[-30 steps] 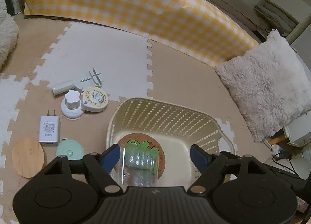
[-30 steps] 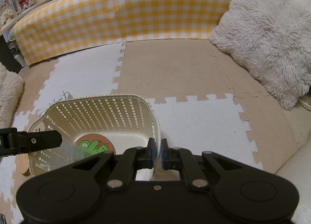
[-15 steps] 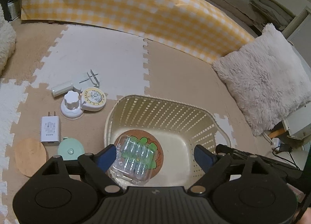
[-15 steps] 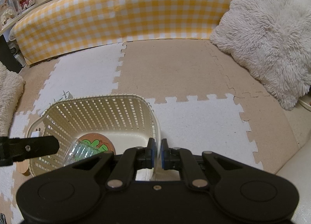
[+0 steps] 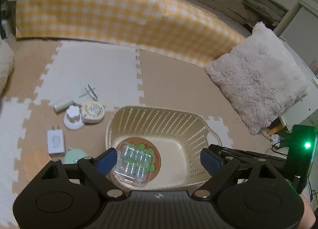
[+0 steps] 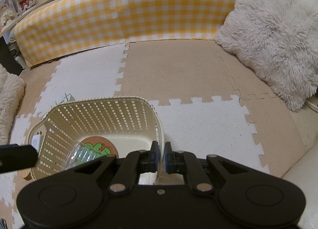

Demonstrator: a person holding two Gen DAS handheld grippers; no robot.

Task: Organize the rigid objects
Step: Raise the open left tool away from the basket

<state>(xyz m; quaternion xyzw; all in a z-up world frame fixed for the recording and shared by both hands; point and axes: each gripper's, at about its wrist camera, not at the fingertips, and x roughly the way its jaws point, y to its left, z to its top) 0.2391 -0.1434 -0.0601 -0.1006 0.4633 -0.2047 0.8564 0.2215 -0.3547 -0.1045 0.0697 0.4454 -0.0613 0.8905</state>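
A cream slatted basket (image 5: 159,113) stands on the foam mat; it also shows in the right wrist view (image 6: 99,107). Inside lie a round cork coaster (image 5: 156,156) and a clear plastic case (image 5: 133,166) on top of it; the case also shows in the right wrist view (image 6: 83,154). My left gripper (image 5: 159,160) is open and empty above the basket. My right gripper (image 6: 161,156) is shut on the basket's right rim.
Left of the basket on the mat lie a white charger (image 5: 55,142), a mint round item (image 5: 72,156), a white knob on a disc (image 5: 72,116), a yellow round tin (image 5: 93,110) and a white cylinder (image 5: 63,104). A fluffy pillow (image 5: 256,89) lies at right, a checked cushion (image 5: 119,16) behind.
The clear case dropped from between my left fingers onto the coaster in the basket. My left gripper has risen and pulled back. The right gripper has not moved.
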